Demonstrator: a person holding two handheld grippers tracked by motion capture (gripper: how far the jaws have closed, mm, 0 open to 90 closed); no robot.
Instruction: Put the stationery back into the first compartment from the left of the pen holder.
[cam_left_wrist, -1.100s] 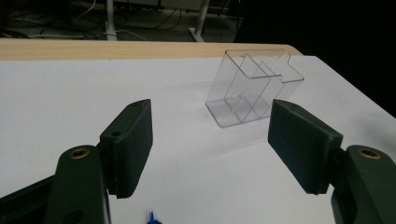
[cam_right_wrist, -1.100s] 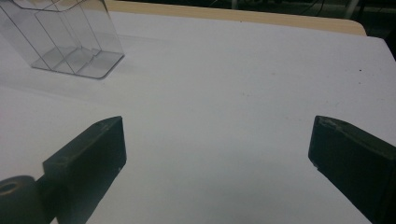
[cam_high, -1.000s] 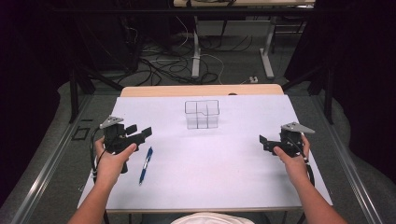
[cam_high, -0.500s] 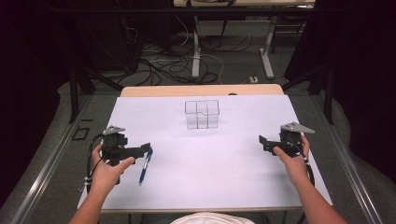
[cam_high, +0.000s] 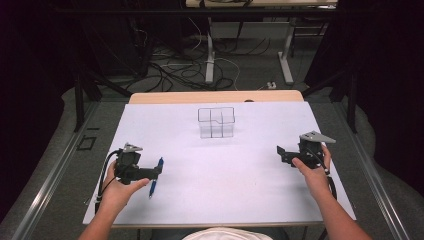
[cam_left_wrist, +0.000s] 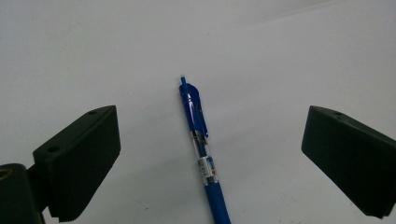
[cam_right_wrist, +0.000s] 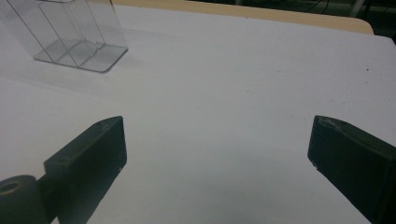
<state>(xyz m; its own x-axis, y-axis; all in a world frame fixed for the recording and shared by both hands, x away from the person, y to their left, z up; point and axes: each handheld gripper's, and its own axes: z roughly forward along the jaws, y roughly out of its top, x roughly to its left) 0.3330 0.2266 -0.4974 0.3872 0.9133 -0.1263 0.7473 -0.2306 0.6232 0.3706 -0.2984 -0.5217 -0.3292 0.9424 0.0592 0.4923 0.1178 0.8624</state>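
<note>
A blue pen (cam_high: 155, 176) (cam_left_wrist: 201, 149) lies flat on the white table sheet (cam_high: 225, 170) at the left. My left gripper (cam_high: 156, 170) (cam_left_wrist: 208, 163) hovers low over it, open, with the pen's middle between the two wide-apart jaws and not touched by them. My right gripper (cam_high: 281, 151) (cam_right_wrist: 217, 172) is held above the sheet at the right, open, with nothing between its jaws. A clear plastic organiser (cam_high: 216, 121) (cam_right_wrist: 65, 32) with several compartments stands upright at the back centre.
The sheet covers a wooden table whose bare far edge (cam_high: 215, 96) shows behind the organiser. Beyond it the floor carries cables (cam_high: 170, 65) and desk legs (cam_high: 210, 55). A person's hands and forearms enter from the bottom.
My left gripper has dropped lower and moved toward the near edge, so that its jaws now straddle the pen. The right gripper has stayed almost still.
</note>
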